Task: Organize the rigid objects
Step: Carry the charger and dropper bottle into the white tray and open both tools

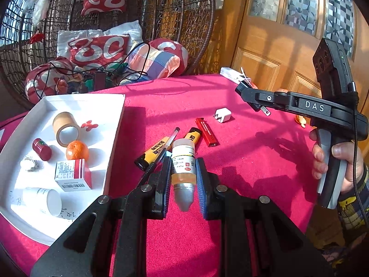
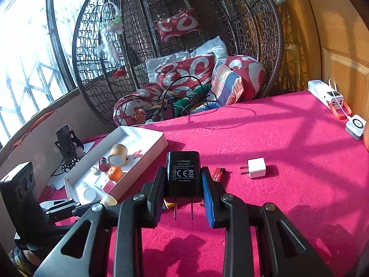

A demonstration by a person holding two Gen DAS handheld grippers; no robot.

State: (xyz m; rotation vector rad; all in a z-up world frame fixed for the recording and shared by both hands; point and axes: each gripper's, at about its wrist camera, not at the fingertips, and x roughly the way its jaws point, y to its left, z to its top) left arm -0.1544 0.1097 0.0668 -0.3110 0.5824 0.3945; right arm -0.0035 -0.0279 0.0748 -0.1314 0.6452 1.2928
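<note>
The left gripper (image 1: 183, 180) has its jaws closed on a small clear plastic medicine bottle with a white label (image 1: 183, 161), held above the pink-clothed bench (image 1: 242, 161), near the white shallow cardboard tray (image 1: 115, 120) at the bench's left edge. The right gripper (image 2: 183, 191) clamps a black travel charger plug (image 2: 183, 175), prongs toward the camera, above the bench.

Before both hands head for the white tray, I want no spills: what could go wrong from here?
The medicine bottle is pinched only at its sides by the left gripper, so it may slip. The black charger in the right gripper could collide with it. The tray is crowded, so a drop might hit the orange.
</note>
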